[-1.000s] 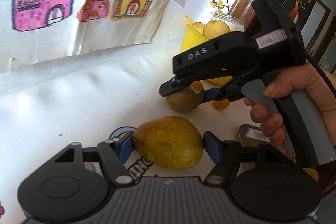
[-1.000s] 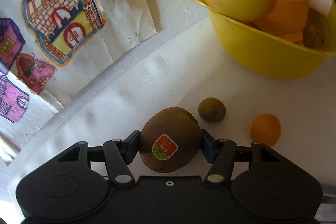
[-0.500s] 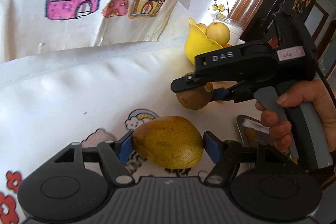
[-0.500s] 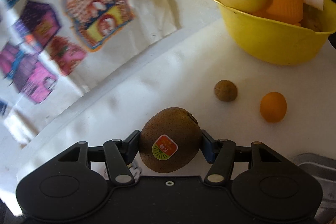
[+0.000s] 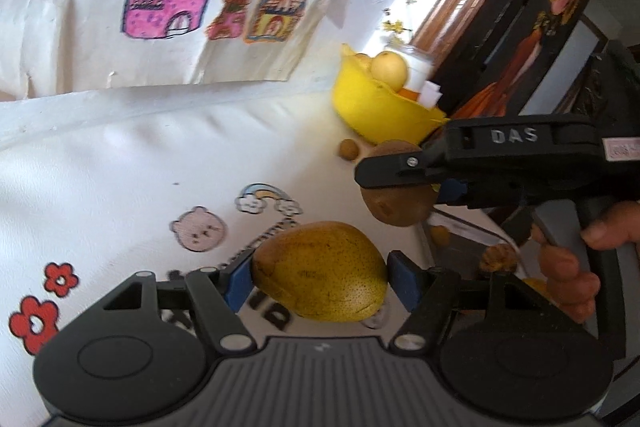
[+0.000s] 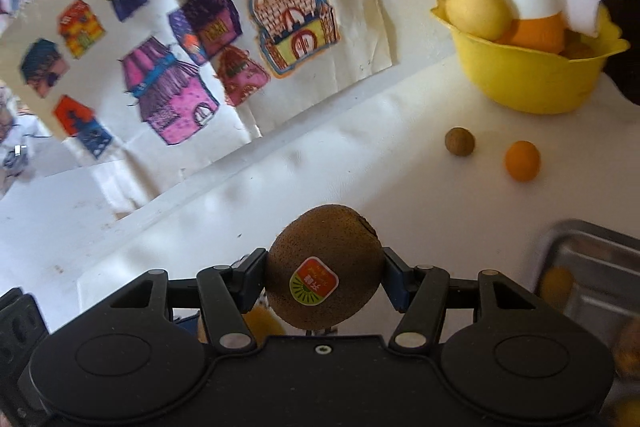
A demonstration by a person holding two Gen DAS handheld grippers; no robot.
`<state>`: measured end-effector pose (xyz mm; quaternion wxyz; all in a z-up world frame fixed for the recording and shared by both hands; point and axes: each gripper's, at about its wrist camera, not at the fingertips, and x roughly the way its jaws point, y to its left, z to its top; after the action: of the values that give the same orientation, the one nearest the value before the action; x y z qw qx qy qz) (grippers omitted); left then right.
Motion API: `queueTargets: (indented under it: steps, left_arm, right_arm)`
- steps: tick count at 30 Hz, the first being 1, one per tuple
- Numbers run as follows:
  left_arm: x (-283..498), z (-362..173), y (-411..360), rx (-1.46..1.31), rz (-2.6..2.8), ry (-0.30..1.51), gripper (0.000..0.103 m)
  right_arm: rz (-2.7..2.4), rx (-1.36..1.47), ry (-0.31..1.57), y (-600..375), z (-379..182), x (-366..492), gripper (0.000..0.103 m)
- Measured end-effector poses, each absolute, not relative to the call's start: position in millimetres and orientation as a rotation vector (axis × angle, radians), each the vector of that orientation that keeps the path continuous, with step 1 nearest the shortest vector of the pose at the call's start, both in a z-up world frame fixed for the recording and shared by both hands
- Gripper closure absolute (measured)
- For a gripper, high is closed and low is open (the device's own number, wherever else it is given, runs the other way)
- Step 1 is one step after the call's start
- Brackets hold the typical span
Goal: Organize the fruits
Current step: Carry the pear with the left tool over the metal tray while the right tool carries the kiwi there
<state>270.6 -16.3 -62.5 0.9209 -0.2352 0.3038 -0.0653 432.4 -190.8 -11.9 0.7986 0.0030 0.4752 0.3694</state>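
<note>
White table [image 6: 360, 163] under house drawings; left gripper [image 5: 320, 273] clamps pear [image 5: 320, 271] at lower centre, right gripper [image 6: 324, 275] clamps kiwi [image 6: 324, 267] lower centre, both lifted: carry step, next likely placing into tray [image 6: 592, 247] at right edge.

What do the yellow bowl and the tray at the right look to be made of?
Bowl: probably plastic, going by its uniform bright yellow, smooth semi-matte wall and thin wavy moulded rim. Tray: looks like metal, perhaps stainless steel, with a grey brushed sheen, raised rim and rounded corner.
</note>
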Motion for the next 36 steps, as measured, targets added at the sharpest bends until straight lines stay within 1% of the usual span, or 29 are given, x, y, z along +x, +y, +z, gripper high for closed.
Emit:
queueTargets:
  steps: [7, 15, 19, 26, 36]
  left_arm:
    - [260, -53, -45, -0.492, -0.21, 0.622, 0.03]
    - [239, -47, -90, -0.464, -0.312, 0.639, 0.03]
    - [229, -50, -113, -0.442, -0.359, 0.663, 0.03]
    - [217, -56, -143, -0.399, -0.393, 0.706, 0.03]
    - [217, -62, -167, -0.302, -0.383, 0.745, 0.029]
  right_arm:
    - [0.723, 0.019, 0.985, -245, 17, 404, 0.042]
    - [0.629, 0.045, 0.974, -315, 32, 375, 0.042]
    - [0.575, 0.059, 0.992, -344, 28, 367, 0.042]
    - [0.508, 0.083, 1.039, -380, 4, 360, 0.042]
    - [0.459, 0.104, 1.056, -400, -19, 368, 0.042]
